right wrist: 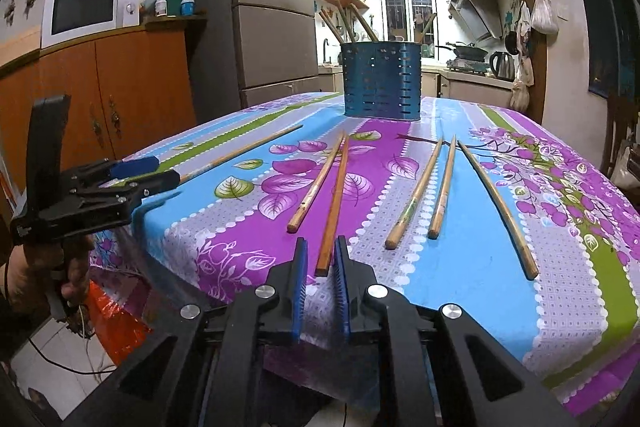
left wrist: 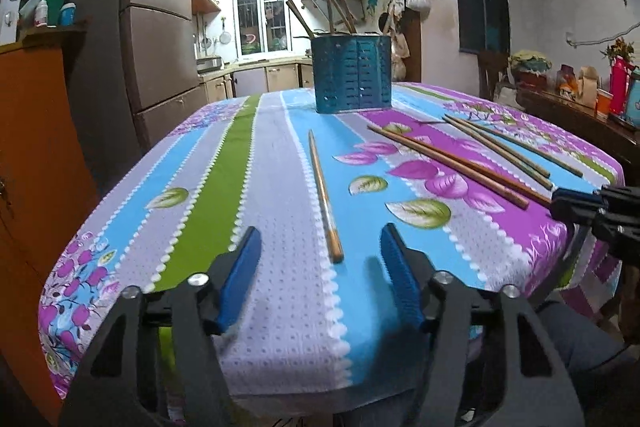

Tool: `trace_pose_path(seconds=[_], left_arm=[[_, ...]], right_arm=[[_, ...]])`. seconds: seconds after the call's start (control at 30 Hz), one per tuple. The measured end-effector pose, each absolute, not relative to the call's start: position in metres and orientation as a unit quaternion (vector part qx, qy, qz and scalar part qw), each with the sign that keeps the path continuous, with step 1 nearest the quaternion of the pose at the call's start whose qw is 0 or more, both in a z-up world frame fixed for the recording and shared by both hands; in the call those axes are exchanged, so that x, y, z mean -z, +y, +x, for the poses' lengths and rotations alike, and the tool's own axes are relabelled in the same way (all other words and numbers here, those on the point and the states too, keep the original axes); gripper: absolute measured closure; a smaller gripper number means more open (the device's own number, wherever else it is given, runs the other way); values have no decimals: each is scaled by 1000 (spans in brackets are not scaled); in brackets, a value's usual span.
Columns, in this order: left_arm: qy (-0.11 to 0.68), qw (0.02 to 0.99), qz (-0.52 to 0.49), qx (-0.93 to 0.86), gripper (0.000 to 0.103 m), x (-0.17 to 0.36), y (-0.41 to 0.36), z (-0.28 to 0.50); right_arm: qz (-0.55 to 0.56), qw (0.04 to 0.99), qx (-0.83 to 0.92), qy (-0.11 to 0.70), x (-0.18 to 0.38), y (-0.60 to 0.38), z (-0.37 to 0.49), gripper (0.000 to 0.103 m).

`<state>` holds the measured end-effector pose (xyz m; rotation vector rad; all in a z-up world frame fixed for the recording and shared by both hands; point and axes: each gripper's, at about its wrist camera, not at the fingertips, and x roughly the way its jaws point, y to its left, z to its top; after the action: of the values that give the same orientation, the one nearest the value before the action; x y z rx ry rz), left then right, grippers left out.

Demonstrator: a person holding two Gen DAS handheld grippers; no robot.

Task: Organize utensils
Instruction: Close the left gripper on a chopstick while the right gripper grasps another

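A blue perforated utensil holder (left wrist: 352,75) (right wrist: 382,83) stands at the far side of the table with several chopsticks in it. Loose wooden chopsticks lie on the flowered tablecloth (right wrist: 480,267). My left gripper (left wrist: 320,229) (right wrist: 160,169) is open, its blue pads wide apart on either side of the near end of one chopstick (left wrist: 324,195) (right wrist: 240,151). My right gripper (right wrist: 321,241) (left wrist: 580,203) has its pads close together around the near end of a reddish chopstick (right wrist: 334,211), with thin gaps still showing on both sides. Several more chopsticks (right wrist: 442,187) lie to its right.
The table's near edge drops off just below both grippers. An orange cabinet (right wrist: 120,87) with a microwave (right wrist: 86,9) and a tall fridge (right wrist: 272,27) stand to the left. A sideboard (left wrist: 580,111) with jars stands to the right. A hand (right wrist: 72,267) holds the left gripper's handle.
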<state>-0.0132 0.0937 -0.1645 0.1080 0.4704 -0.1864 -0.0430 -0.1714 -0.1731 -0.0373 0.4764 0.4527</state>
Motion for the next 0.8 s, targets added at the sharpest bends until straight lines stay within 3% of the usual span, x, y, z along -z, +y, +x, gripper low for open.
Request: trace_pose_path(seconds=[0.13,0.2,0.8], left_arm=[[240,963,57,105,69,169,85,-11],[241,963,57,110,73,170,82,-9],[221,969,40,102,75,175,79,-6]], right_arm=[[-17,947,-220,232,173,-171,-43,88],[-18,948,-219,231,174,-171,-43,88],[-35,951,-223,213,178,-170,-46,89]])
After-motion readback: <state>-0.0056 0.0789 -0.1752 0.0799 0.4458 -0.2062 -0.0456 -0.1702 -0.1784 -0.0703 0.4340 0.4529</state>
